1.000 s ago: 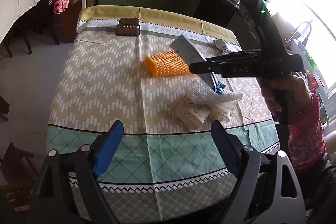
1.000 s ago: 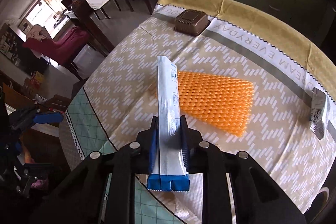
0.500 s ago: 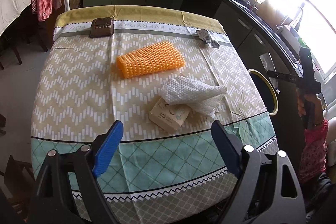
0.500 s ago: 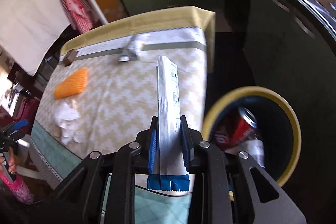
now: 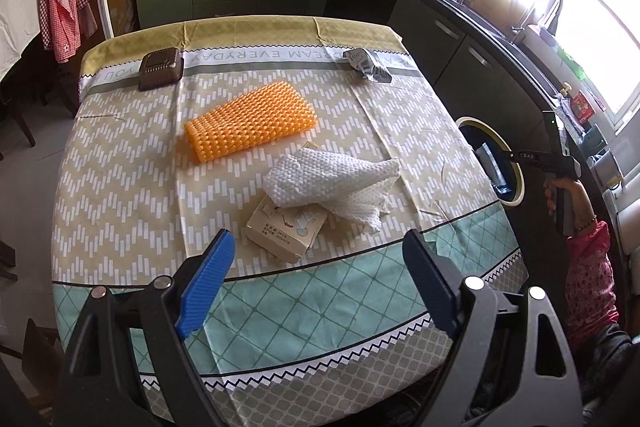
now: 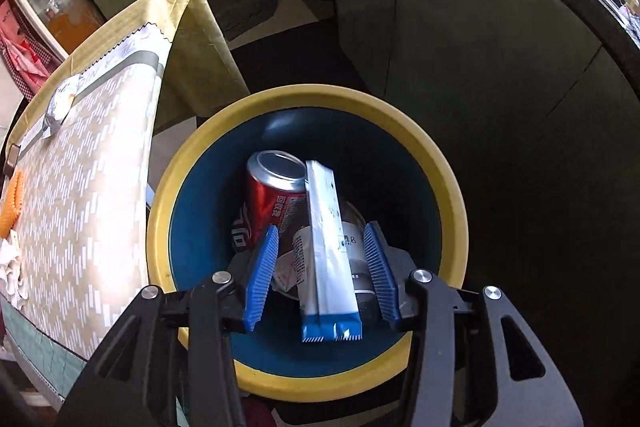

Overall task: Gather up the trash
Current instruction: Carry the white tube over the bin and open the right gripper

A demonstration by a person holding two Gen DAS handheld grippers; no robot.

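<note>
My right gripper (image 6: 323, 229) hangs over a yellow-rimmed blue bin (image 6: 304, 99), and its jaws are opening. A long silver packet with a blue end (image 6: 324, 195) stands between the blue pads, and a gap shows on each side of it. A red can (image 6: 268, 195) and a paper cup lie inside the bin. My left gripper (image 5: 318, 243) is open above the table's near edge, with nothing between its fingers. On the tablecloth lie an orange foam net (image 5: 250, 121), a white foam sheet (image 5: 328, 179) on a small carton (image 5: 284, 227), and a silver wrapper (image 5: 368, 67).
A brown box (image 5: 160, 69) sits at the table's far left corner. The bin (image 5: 516, 163) stands on the floor by the table's right edge, close to dark green cabinets (image 6: 460, 47). A hand and pink sleeve (image 5: 588, 267) hold the right gripper there.
The right gripper swung from over the table to above the bin and its jaws parted, letting go of the silver packet. The left gripper drifted a little and stayed open.
</note>
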